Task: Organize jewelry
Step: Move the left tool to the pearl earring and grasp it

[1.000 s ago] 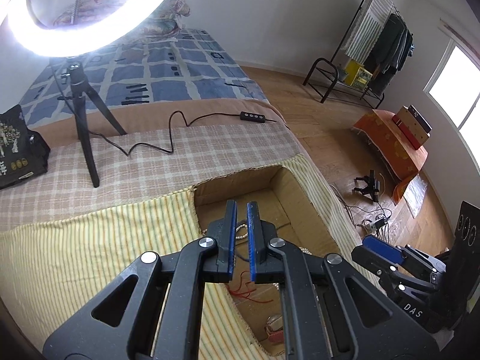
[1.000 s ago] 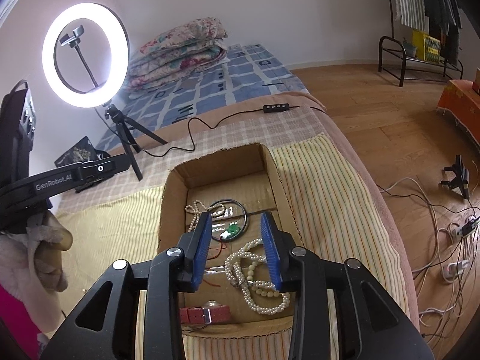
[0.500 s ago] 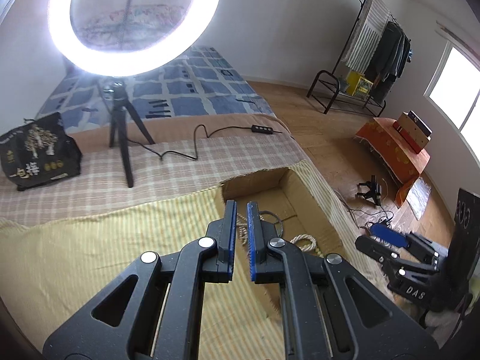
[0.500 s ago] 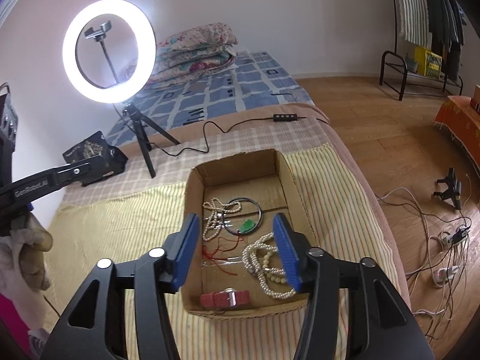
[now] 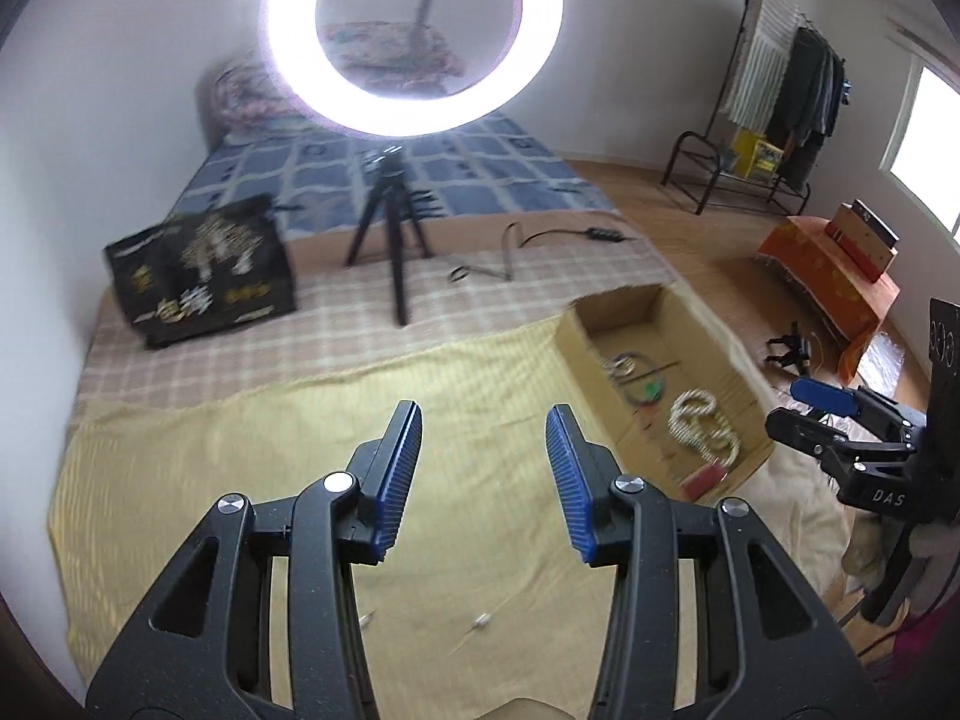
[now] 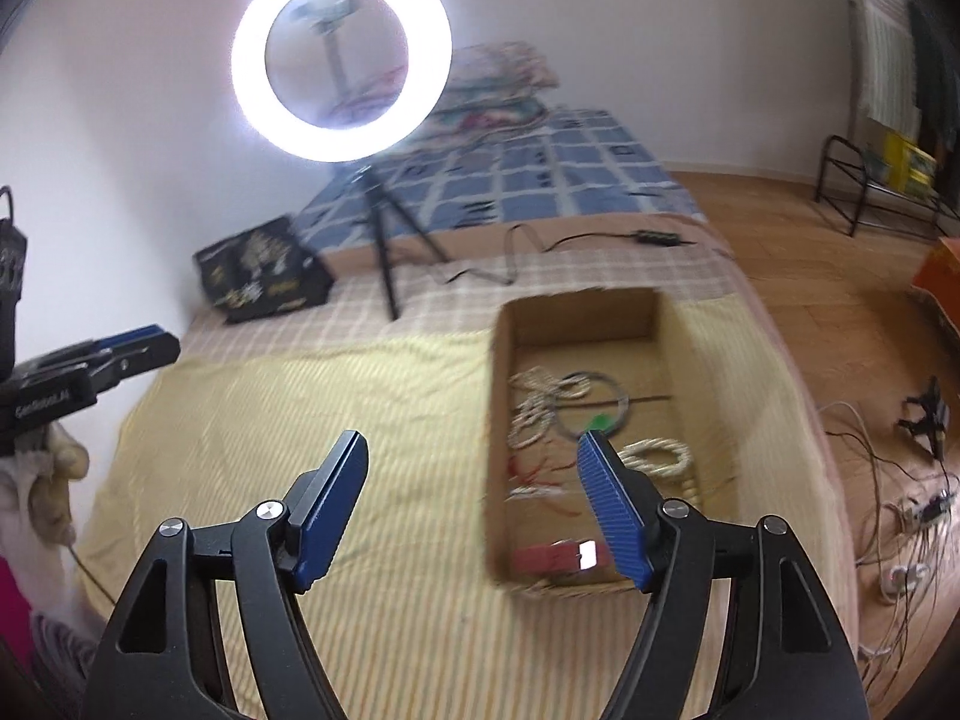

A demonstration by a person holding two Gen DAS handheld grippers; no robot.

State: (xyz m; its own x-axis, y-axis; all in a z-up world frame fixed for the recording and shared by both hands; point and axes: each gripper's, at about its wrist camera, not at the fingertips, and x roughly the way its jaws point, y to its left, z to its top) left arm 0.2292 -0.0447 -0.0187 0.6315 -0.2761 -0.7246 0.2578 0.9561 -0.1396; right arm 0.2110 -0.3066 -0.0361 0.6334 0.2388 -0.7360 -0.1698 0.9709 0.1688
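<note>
Both the left hand-held gripper (image 5: pixel 483 462) and right hand-held gripper (image 6: pixel 473 498) hover with jaws spread wide, empty, above the yellow striped cloth (image 6: pixel 336 396) beside the cardboard box (image 6: pixel 690 360) of jewelry.

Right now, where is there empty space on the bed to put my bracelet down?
The yellow striped cloth is bare between the cardboard box and the wall. The checked strip between the tripod and box is free too. Inside the box it is crowded with pearl necklaces.
</note>
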